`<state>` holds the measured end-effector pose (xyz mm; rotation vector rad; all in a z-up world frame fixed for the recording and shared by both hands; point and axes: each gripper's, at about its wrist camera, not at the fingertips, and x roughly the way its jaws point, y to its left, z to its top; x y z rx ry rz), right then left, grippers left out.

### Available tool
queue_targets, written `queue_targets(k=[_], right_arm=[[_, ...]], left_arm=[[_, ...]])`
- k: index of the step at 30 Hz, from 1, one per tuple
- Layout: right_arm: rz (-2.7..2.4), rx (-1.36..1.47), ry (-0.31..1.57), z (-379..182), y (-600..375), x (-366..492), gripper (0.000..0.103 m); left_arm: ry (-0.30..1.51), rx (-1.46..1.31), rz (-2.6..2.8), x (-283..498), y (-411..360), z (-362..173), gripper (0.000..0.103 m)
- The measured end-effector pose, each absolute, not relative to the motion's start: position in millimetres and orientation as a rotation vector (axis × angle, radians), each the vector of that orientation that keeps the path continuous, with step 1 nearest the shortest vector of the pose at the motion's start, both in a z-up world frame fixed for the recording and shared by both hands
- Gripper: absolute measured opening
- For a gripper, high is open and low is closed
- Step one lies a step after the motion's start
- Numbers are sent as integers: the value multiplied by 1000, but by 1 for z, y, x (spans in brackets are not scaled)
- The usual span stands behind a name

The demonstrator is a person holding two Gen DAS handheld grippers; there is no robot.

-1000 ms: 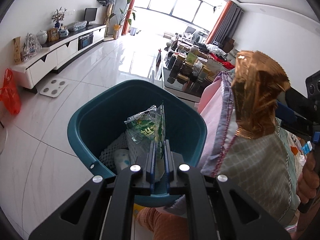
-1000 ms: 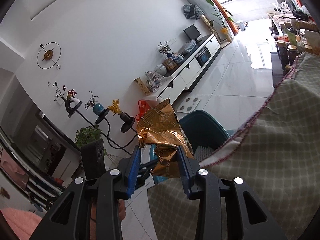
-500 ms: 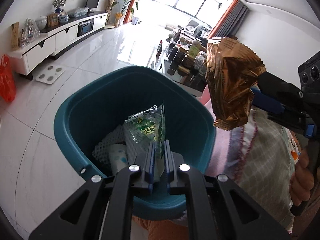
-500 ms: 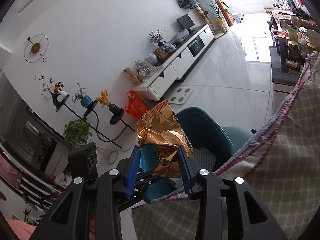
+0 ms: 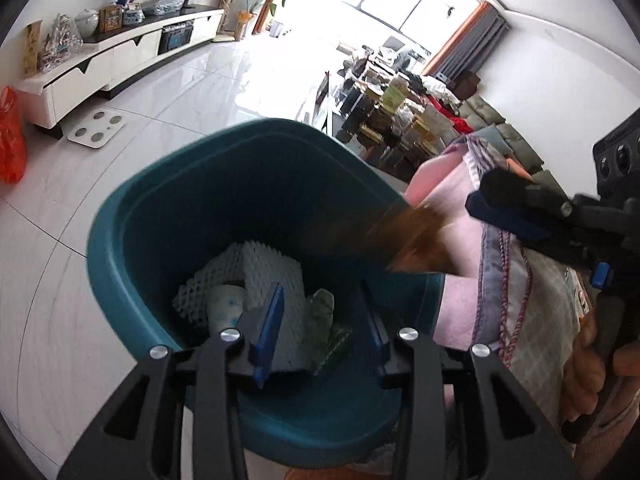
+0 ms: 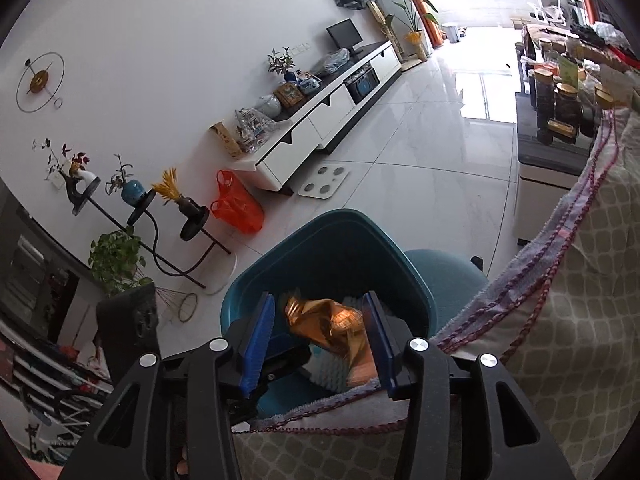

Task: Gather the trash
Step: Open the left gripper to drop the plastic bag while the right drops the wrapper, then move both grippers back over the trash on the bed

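A teal trash bin (image 5: 120,240) stands on the white floor beside a sofa; it also shows in the right wrist view (image 6: 340,232). My left gripper (image 5: 322,320) is open over the bin, and the green clear wrapper (image 5: 324,316) lies loose inside on white foam netting (image 5: 256,268). My right gripper (image 6: 318,338) is open above the bin. The crumpled gold wrapper (image 6: 332,326) is loose between its fingers, blurred as it falls; it shows as a brown streak in the left wrist view (image 5: 404,236).
A blanket-covered sofa (image 6: 580,280) lies right of the bin. A white TV cabinet (image 5: 120,52) runs along the far wall, with an orange bag (image 5: 10,136) and a scale (image 5: 96,130) on the floor. A cluttered low table (image 5: 384,112) stands beyond the bin.
Both grippers opened. The green wrapper dropped from my left gripper into the bin. My right gripper moved over the bin and let go of the gold wrapper, which is falling.
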<state>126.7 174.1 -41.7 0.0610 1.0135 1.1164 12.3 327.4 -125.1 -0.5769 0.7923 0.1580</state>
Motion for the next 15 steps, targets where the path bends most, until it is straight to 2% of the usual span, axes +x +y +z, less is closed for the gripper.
queue_targets(k=[5,15], right_arm=[[1121,89,1006,-38,162,127,47],[1153,137,904,-14,112,106,54]], left_arm=[[736,-559,189,-1,324,-111,39],[596,-417,114,-32,278,-61,54]])
